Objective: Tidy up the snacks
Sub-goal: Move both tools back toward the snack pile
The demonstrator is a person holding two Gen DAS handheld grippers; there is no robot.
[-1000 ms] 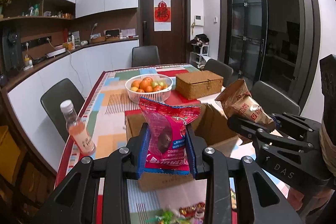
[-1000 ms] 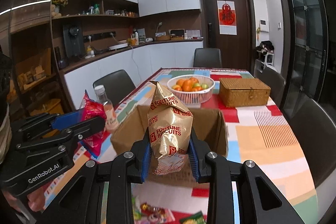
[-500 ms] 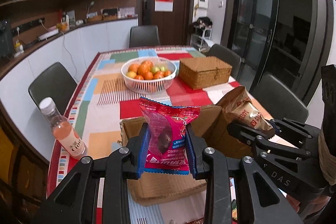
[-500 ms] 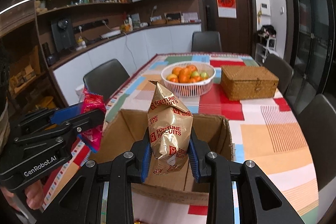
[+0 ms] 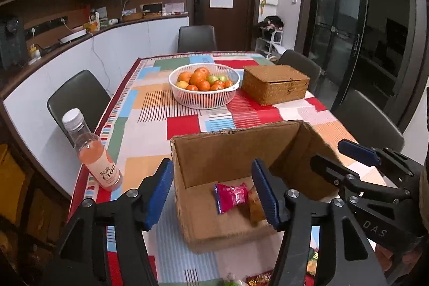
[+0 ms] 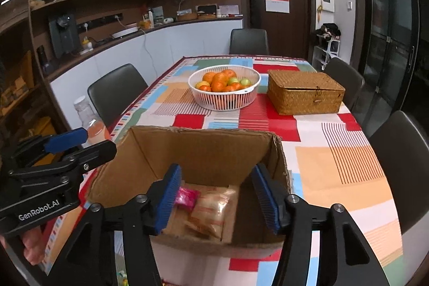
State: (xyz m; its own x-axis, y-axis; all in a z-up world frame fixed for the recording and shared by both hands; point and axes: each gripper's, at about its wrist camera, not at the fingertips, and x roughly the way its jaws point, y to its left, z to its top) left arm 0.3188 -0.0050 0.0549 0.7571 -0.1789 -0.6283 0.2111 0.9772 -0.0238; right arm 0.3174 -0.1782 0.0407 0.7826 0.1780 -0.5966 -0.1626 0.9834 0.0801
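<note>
An open cardboard box stands on the patterned tablecloth. A pink snack packet and a gold biscuit bag lie on its floor. My left gripper is open and empty above the box's near left part; it also shows in the right wrist view. My right gripper is open and empty above the box; it also shows in the left wrist view.
A pink drink bottle stands left of the box. A white fruit basket and a wicker box sit farther back. Loose snack wrappers lie at the near table edge. Chairs surround the table.
Both grippers opened over the box. The pink packet and the gold biscuit bag dropped from them and now lie inside the box.
</note>
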